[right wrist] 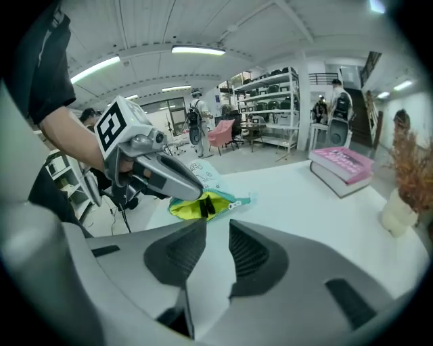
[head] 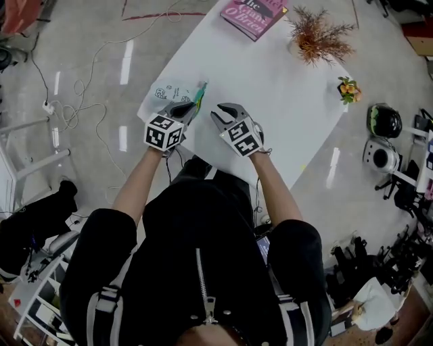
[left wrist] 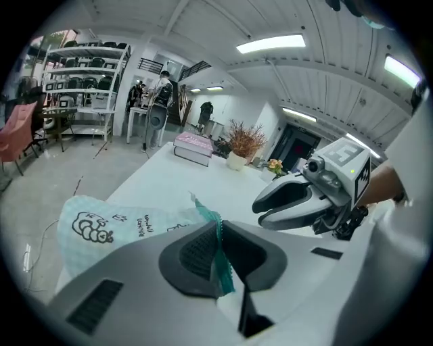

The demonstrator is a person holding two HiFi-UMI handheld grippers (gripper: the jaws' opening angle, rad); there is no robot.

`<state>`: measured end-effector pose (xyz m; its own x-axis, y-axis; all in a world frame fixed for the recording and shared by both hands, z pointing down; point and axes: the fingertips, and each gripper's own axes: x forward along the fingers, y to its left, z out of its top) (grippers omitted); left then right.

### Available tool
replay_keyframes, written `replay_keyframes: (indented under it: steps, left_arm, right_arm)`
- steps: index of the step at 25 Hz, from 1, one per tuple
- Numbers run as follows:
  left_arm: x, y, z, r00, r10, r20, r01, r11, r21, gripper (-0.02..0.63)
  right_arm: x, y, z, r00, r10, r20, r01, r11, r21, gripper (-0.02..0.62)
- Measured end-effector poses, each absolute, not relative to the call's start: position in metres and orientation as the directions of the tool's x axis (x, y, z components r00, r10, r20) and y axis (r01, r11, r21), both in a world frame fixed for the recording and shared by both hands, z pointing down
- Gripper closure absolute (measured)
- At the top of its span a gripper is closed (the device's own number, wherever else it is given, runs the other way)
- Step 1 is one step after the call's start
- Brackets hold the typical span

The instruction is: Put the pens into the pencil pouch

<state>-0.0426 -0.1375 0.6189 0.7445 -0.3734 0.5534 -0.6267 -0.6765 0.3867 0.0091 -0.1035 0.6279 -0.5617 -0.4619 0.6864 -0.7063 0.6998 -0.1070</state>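
Note:
A pale mint pencil pouch with a cartoon print lies at the left edge of the white table. My left gripper is shut on its teal zipper edge, which holds the mouth open. In the right gripper view the pouch shows a yellow lining with a dark object in its mouth. I cannot tell what that object is. My right gripper hovers just right of the pouch, its jaws parted with nothing between them. No loose pen shows on the table.
A pink book lies at the table's far end. A dried plant in a pot and a small orange flower stand on the right side. Cables run over the floor to the left.

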Motion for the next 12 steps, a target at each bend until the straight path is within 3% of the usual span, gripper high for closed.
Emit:
replay_keyframes:
  steps: [12]
  left_arm:
    - [-0.036,-0.125,0.660,0.652,-0.353,0.671,-0.661,-0.698,0.275,0.561]
  right_arm:
    - [0.066,-0.087,0.614,-0.452,-0.582,0.676,-0.849,0.514,-0.124,0.479]
